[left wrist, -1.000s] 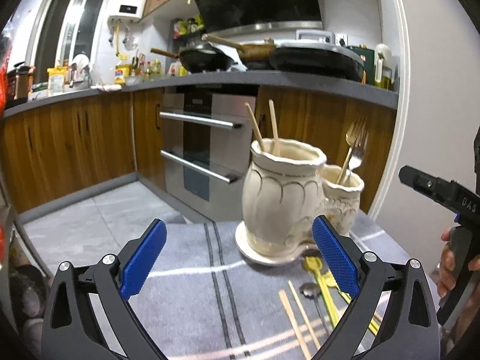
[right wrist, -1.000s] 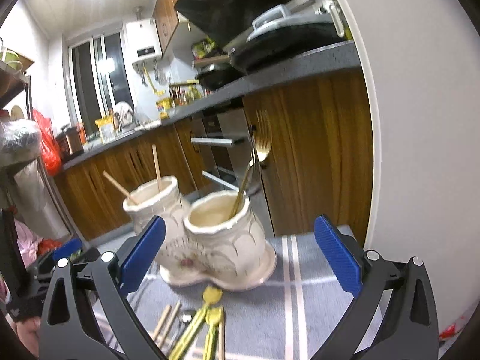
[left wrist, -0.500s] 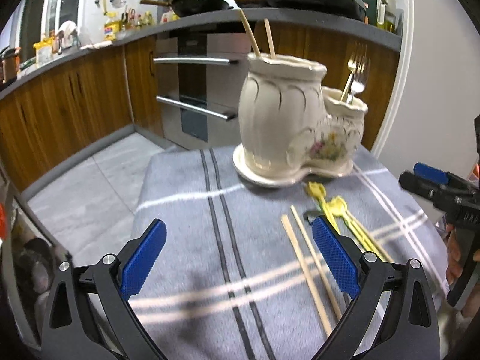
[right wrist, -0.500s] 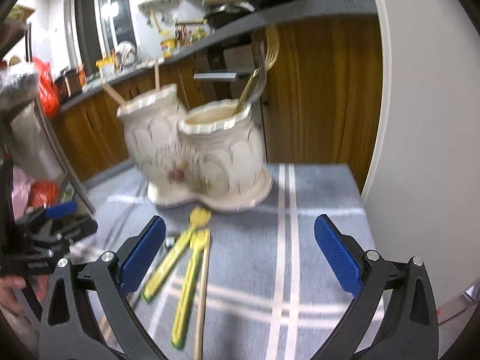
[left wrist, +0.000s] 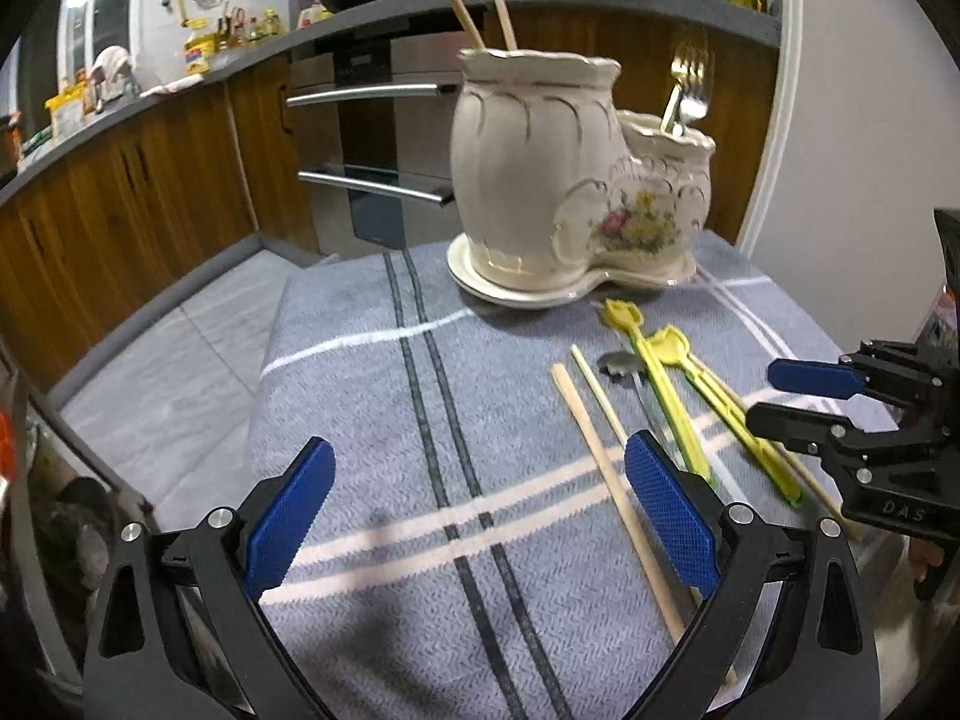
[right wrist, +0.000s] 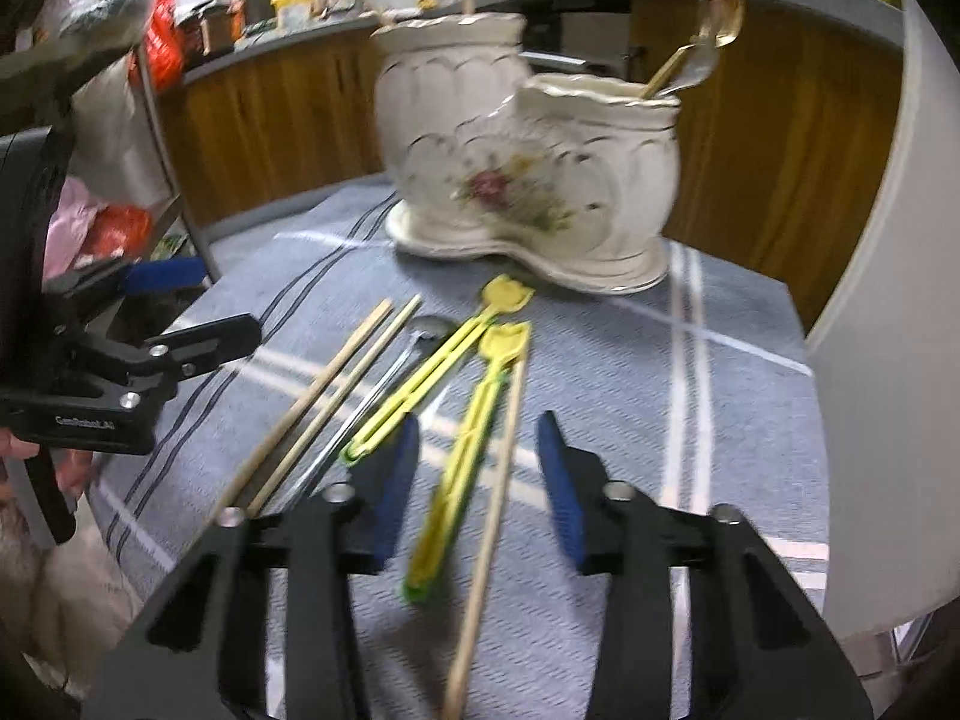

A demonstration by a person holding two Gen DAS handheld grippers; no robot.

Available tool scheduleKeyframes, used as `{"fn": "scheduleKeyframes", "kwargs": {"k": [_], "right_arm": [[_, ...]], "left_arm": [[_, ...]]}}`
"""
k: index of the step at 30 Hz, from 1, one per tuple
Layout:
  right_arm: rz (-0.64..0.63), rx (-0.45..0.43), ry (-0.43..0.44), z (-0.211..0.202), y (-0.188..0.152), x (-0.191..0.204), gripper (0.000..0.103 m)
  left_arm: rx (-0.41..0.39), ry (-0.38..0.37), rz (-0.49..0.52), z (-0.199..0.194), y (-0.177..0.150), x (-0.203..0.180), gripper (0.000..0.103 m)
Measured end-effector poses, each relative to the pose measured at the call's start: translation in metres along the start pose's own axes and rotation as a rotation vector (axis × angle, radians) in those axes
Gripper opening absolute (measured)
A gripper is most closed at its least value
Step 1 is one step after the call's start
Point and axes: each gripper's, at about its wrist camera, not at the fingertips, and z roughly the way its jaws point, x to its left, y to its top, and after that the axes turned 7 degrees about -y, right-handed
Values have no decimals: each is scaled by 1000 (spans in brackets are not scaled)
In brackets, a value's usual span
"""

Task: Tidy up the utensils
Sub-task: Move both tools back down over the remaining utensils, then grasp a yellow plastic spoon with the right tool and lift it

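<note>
A cream double-pot utensil holder [left wrist: 558, 192] [right wrist: 516, 162] stands at the table's far side, with two chopsticks in the tall pot and a fork and spoon [right wrist: 696, 60] in the low pot. On the cloth lie wooden chopsticks [left wrist: 606, 468] [right wrist: 324, 402], two yellow utensils [left wrist: 672, 396] [right wrist: 462, 456] and a metal spoon [left wrist: 618, 363] [right wrist: 384, 378]. My left gripper [left wrist: 480, 510] is open above bare cloth, left of the chopsticks. My right gripper [right wrist: 474, 480] is half-closed, its jaws straddling a yellow utensil and one chopstick [right wrist: 489, 516] without touching them.
The table carries a grey-blue striped cloth [left wrist: 420, 420] whose left edge drops to the floor. Kitchen cabinets and an oven [left wrist: 372, 138] stand behind. A white wall [right wrist: 888, 300] lies close on the right.
Both grippers tilted down from the holder toward the loose utensils. The right gripper moved in over a yellow utensil and its jaws narrowed. The left gripper stayed open.
</note>
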Motion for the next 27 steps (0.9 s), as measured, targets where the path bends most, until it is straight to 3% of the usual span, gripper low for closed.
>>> {"fn": "scheduleKeyframes", "kwargs": {"k": [3,10,19,21,27], "right_arm": [[-21,15,2,4,1,6,23],[-47,43,-51,17,3,12,18],[-41,63,-81,32,13,11,18],[-46,58,-77,32,12,11,13],[26,-12,-31,15,14,-6,10]], "left_arm": [[10,-12,23,0,-2,-4,94],[37,-46,53,2,-3,-13,65],[51,-64,83,3,-4,-25,61],[56,-63,91,4,-4,-28,59],[99,-76,107,11,-5,-38,45]]}}
